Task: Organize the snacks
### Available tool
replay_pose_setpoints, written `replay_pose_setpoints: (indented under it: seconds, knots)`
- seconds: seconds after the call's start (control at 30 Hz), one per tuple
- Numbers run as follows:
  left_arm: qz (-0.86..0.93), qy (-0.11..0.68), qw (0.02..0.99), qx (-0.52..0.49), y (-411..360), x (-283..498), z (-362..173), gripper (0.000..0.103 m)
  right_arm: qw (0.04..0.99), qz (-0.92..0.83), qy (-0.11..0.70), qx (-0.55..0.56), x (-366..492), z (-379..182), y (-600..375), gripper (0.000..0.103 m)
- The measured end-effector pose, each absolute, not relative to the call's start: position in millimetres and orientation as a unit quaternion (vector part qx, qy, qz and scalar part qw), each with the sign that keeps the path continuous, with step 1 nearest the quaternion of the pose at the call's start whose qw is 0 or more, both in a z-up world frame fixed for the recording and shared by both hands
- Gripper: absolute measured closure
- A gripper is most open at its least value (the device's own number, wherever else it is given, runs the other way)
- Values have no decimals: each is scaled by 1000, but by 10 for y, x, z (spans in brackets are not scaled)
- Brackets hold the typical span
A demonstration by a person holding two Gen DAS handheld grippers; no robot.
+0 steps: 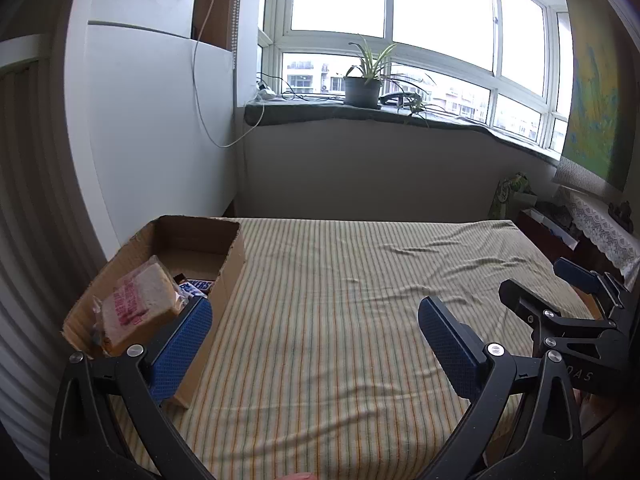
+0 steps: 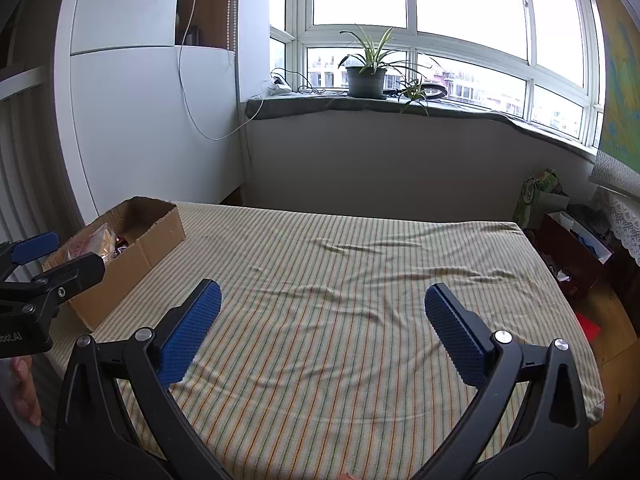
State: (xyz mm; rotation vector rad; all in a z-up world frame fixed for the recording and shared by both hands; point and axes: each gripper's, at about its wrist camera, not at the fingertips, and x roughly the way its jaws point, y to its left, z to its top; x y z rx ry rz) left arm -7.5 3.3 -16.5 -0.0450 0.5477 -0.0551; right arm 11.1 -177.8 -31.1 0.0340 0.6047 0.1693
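A brown cardboard box (image 1: 230, 264) stands at the left edge of the striped table. In it lie a wrapped sandwich (image 1: 136, 304) and a Snickers bar (image 1: 196, 286). The box also shows in the right wrist view (image 2: 152, 236), with the sandwich (image 2: 96, 242) inside. My left gripper (image 1: 316, 312) is open and empty, just right of the box, its left finger beside the box wall. My right gripper (image 2: 322, 300) is open and empty above the middle of the table. Each gripper shows in the other's view, the right one (image 1: 568, 280) and the left one (image 2: 60, 248).
The table carries a wrinkled striped cloth (image 2: 360, 280). White cabinets (image 1: 152, 120) stand behind the box. A potted plant (image 1: 364, 84) and cables sit on the windowsill. Bags and boxes (image 2: 568, 240) stand on the floor at the right.
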Motion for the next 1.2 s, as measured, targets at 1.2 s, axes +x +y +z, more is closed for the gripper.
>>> replay_pose_setpoints:
  seconds: [1.2]
  knots:
    - [-24,274,961,-19,2,-110,-182,0,951,84,299,15,97,-310,-1774,0]
